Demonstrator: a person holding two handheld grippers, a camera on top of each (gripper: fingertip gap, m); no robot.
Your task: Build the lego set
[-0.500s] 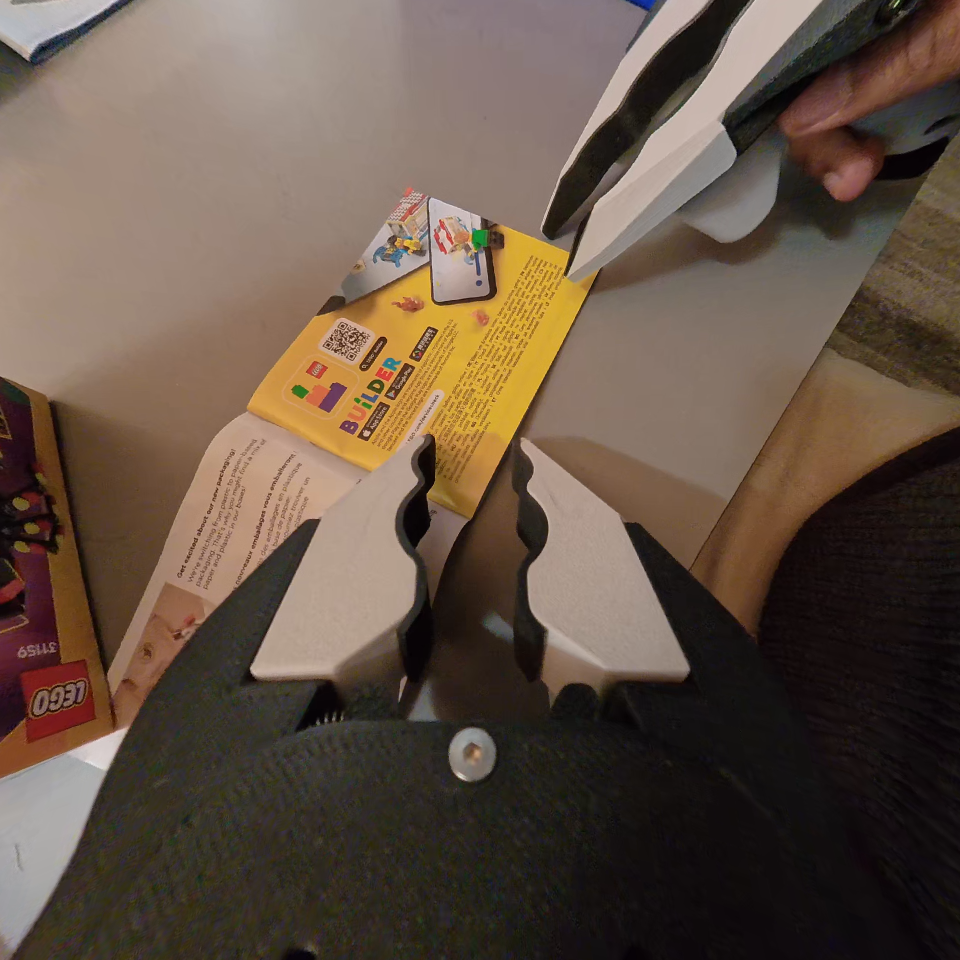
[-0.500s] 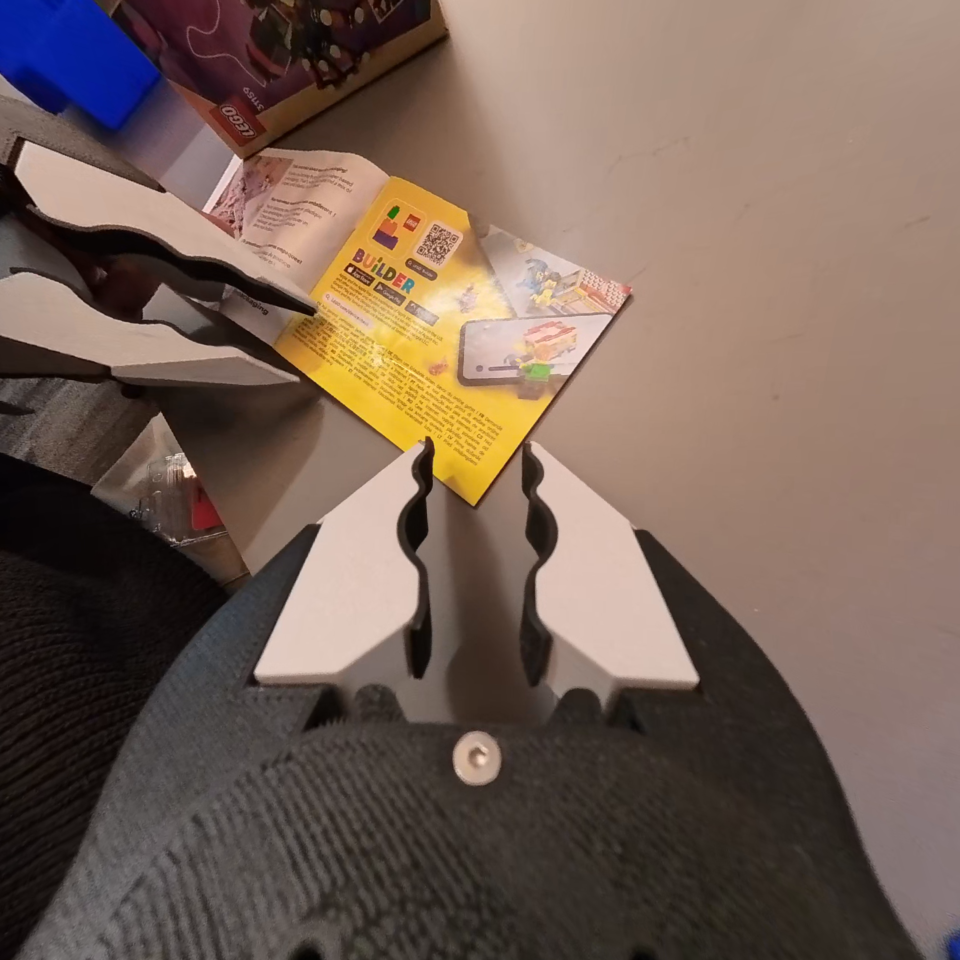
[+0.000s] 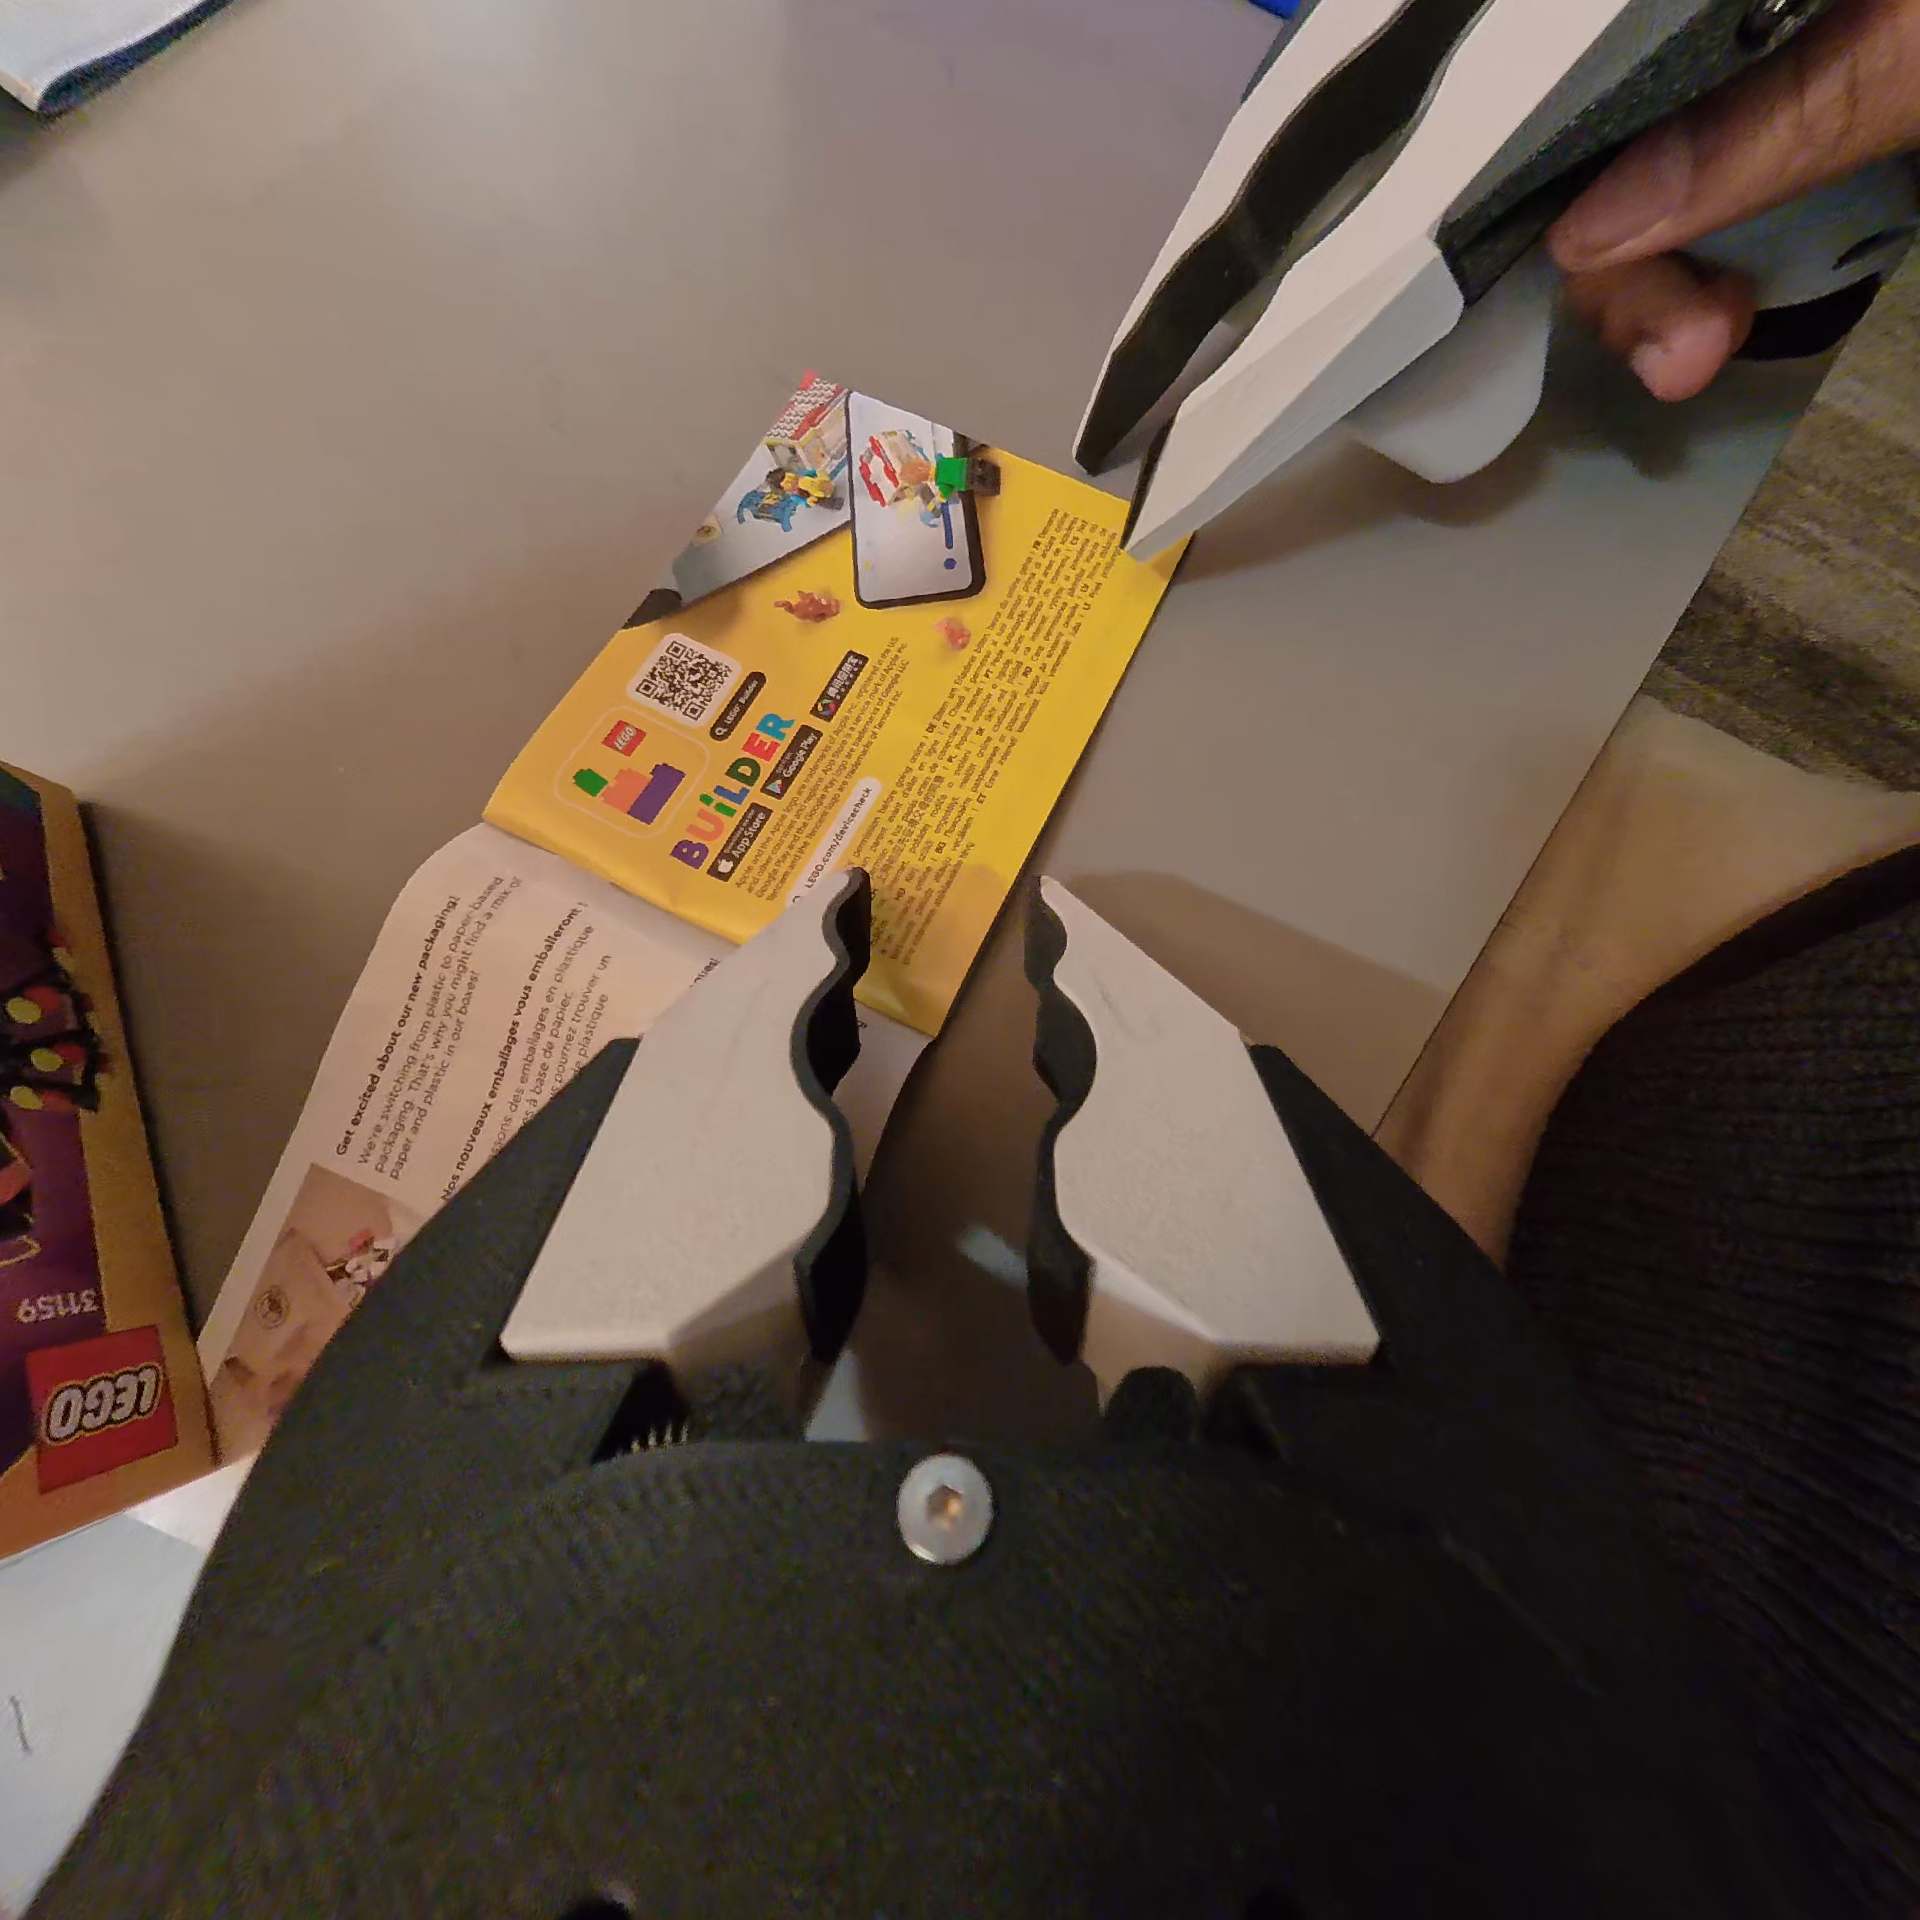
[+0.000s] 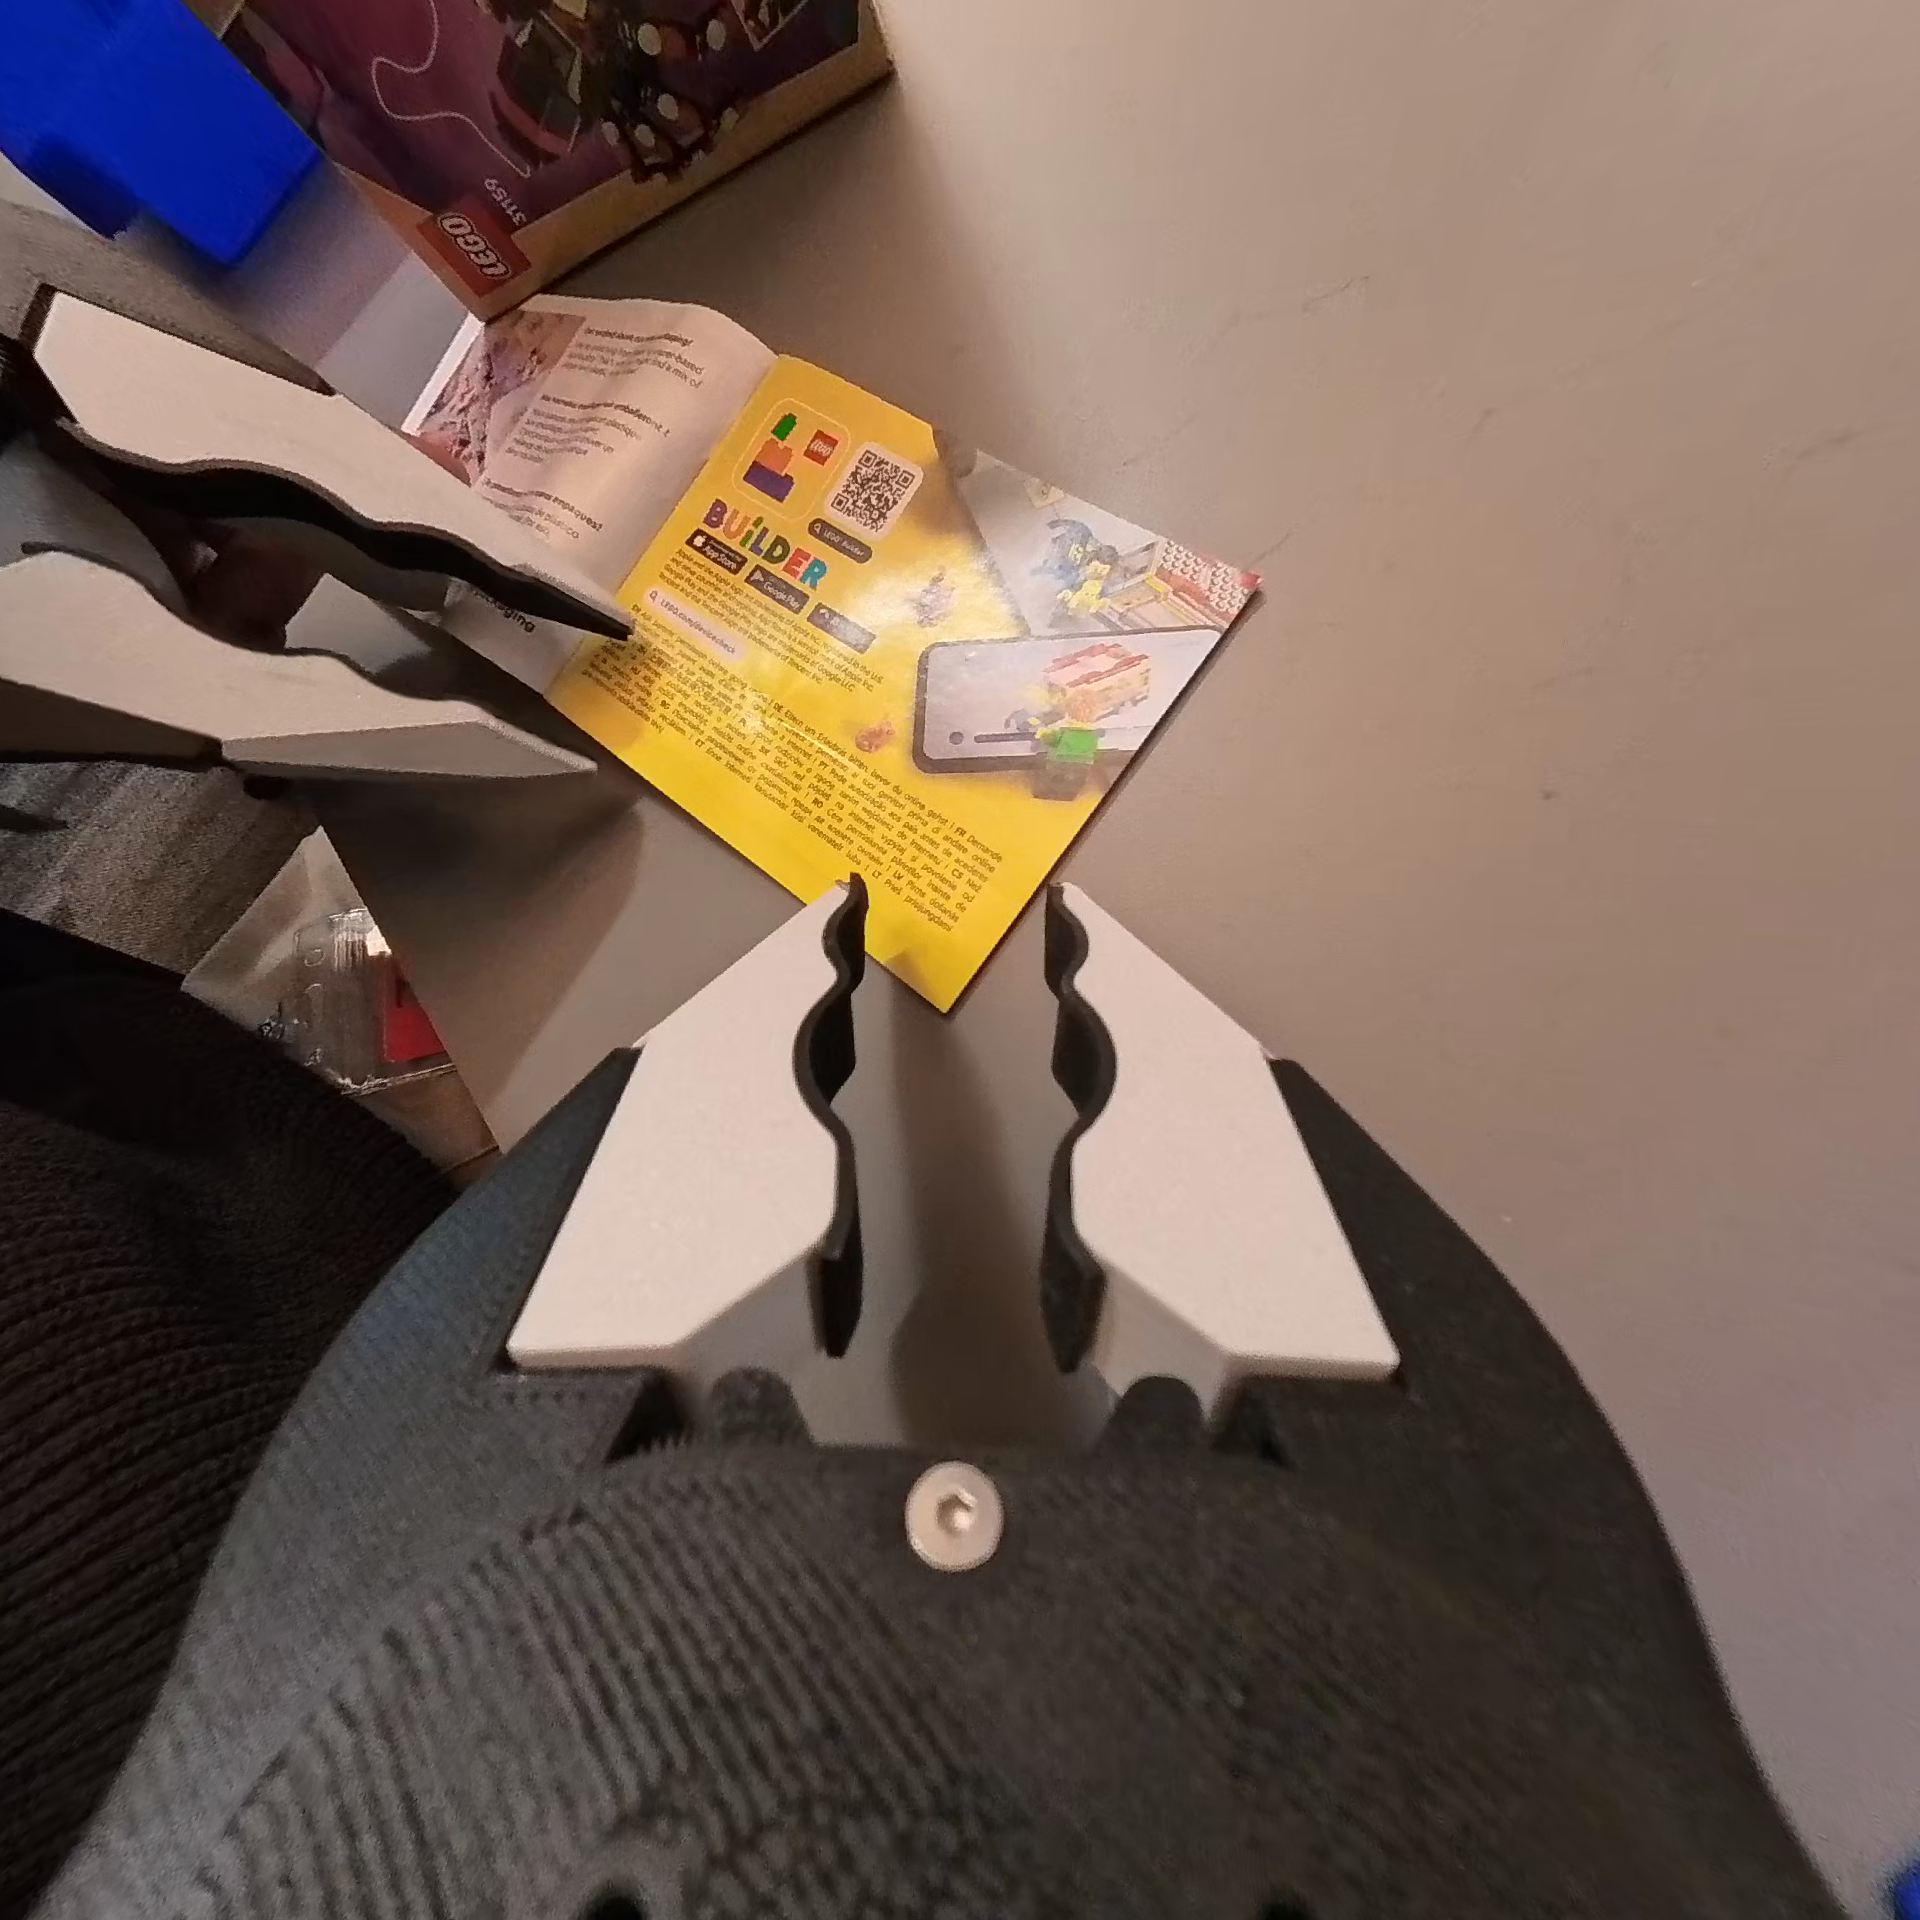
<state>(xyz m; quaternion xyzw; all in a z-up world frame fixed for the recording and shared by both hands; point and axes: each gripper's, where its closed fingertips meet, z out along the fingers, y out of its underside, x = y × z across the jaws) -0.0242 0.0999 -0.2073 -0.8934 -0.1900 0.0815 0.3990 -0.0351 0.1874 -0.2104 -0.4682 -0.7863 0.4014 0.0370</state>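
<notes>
Yellow-paged booklet (image 3: 831,748) lies open, flat, long axis diagonal, between spread left claw (image 3: 943,904) and spread right claw (image 4: 951,899).

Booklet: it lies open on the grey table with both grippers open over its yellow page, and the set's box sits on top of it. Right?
Not quite. The box sits beside the booklet, on the table, not on top of it; the left wrist view shows this. The left gripper and the right gripper are open.

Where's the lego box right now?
The lego box lies at the left edge in the left wrist view, on the grey table beside the open booklet.
</notes>
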